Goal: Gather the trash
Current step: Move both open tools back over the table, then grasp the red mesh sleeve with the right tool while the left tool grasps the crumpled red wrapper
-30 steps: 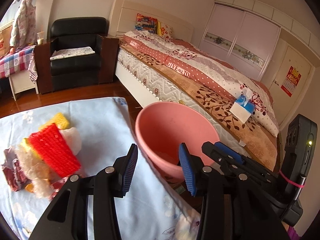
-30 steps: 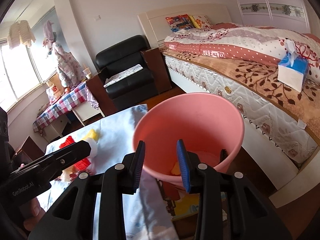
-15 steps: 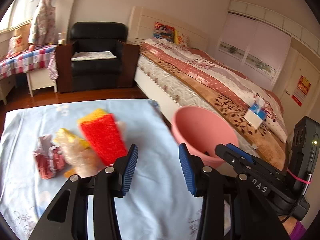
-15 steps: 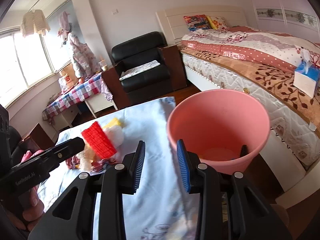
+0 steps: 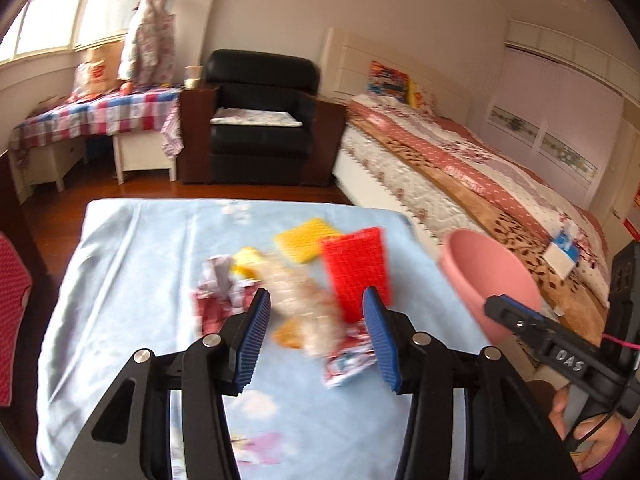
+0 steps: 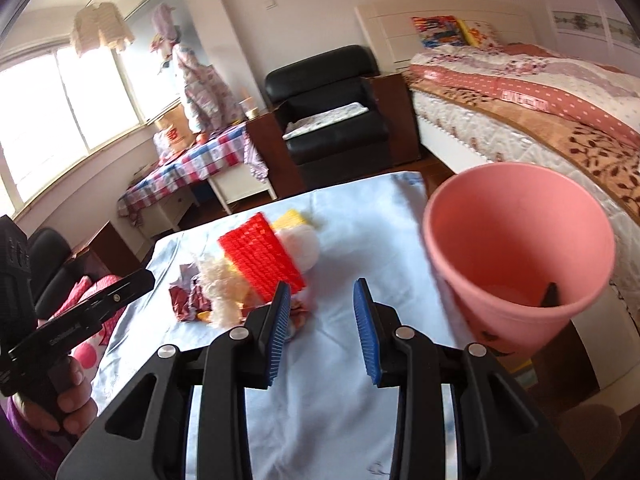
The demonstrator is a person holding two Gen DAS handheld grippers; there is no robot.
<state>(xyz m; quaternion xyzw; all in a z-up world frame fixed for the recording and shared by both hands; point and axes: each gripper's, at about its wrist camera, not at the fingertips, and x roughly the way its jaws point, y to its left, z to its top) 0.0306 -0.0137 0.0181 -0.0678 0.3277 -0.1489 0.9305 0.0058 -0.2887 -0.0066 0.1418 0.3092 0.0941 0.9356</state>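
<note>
A heap of trash lies on the light blue tablecloth (image 5: 132, 280): a red foam net (image 5: 356, 268), a yellow foam net (image 5: 306, 240), a clear crumpled plastic bag (image 5: 304, 300) and crumpled red-and-white wrappers (image 5: 218, 292). My left gripper (image 5: 316, 336) is open and empty, hovering just in front of the heap. The heap also shows in the right wrist view, with the red net (image 6: 260, 260) on top. My right gripper (image 6: 322, 332) is open and empty, right of the heap. A pink bin (image 6: 516, 256) stands off the table's right edge.
A bed (image 5: 480, 184) runs along the right behind the bin. A black armchair (image 5: 260, 120) and a side table with a checked cloth (image 5: 96, 116) stand beyond the table's far edge. A blue tissue box (image 5: 564, 248) lies on the bed.
Both grippers have swung left, away from the pink bin and toward the trash heap. The heap now sits between the left gripper's fingers in view. Both stay open.
</note>
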